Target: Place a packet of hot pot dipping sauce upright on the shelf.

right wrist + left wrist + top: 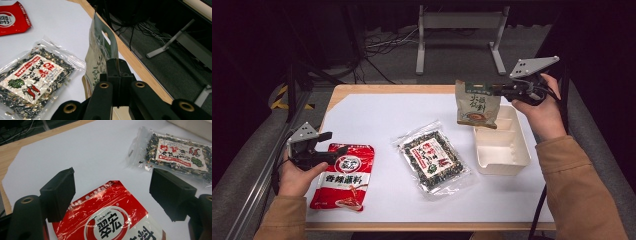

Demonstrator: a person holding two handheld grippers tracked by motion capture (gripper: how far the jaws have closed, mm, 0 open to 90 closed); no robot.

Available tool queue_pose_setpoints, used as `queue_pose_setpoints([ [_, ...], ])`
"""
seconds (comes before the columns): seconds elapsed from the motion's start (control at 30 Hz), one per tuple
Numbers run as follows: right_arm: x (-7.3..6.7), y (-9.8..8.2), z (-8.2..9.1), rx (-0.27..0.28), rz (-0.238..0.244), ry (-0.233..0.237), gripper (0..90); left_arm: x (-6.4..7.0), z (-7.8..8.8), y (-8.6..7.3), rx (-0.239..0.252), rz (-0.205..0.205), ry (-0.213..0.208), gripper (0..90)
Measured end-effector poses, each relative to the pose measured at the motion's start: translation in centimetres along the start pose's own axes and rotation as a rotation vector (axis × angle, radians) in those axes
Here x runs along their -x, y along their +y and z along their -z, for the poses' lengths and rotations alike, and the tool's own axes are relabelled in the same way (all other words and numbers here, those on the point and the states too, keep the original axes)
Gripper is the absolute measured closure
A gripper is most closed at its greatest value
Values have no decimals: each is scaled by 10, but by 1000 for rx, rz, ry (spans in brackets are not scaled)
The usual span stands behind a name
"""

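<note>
Black jaws of the right gripper (504, 90) are pinched tight on the top edge of a beige-and-green pouch (477, 106), which hangs upright in the air above the far end of the cream tray (517, 155), its lower edge just over the tray's far rim; in the right gripper view the pouch (100, 56) stands edge-on straight out from the clamped jaws. The tray is the landmark here: it sits on the white sheet (377, 120) near the sheet's right edge, long side running away from the person, with a divider across its inside. Just left of the tray lies a clear packet of dark dried bits with a red-and-white label (432, 159), flat and turned at an angle, its nearest corner close to the tray's wall but apart from it. Far left of the tray, the left gripper (328, 145) has its jaws spread wide, poised over the upper left corner of a red sachet (343, 176) without clamping it; in the left gripper view the red sachet's (110, 217) top edge lies between and below the two jaws. Bare white sheet stretches between the red sachet and the clear packet, and across the whole far half left of the tray, up to the wooden table (387, 89) edge.
</note>
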State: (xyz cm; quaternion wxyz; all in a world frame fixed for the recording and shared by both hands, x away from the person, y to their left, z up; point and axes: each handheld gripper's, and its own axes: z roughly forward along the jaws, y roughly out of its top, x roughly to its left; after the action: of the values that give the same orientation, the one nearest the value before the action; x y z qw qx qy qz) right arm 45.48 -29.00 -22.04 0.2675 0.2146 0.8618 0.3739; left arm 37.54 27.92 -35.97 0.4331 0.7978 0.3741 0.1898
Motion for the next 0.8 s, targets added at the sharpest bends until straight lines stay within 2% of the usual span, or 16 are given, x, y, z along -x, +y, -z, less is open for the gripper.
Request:
queue_pose_setpoints([
  [0.03,5,-3,1,-2,-5,-10,900,0,0,0,-3,0,1,213],
  [0.2,13,-7,4,5,-14,-27,900,-1,2,-3,-8,6,5,213],
  [0.4,24,-11,5,7,-4,-44,900,-3,7,-8,0,35,12,213],
  [0.8,44,-25,4,2,-7,-95,900,-3,6,-9,-5,38,9,213],
])
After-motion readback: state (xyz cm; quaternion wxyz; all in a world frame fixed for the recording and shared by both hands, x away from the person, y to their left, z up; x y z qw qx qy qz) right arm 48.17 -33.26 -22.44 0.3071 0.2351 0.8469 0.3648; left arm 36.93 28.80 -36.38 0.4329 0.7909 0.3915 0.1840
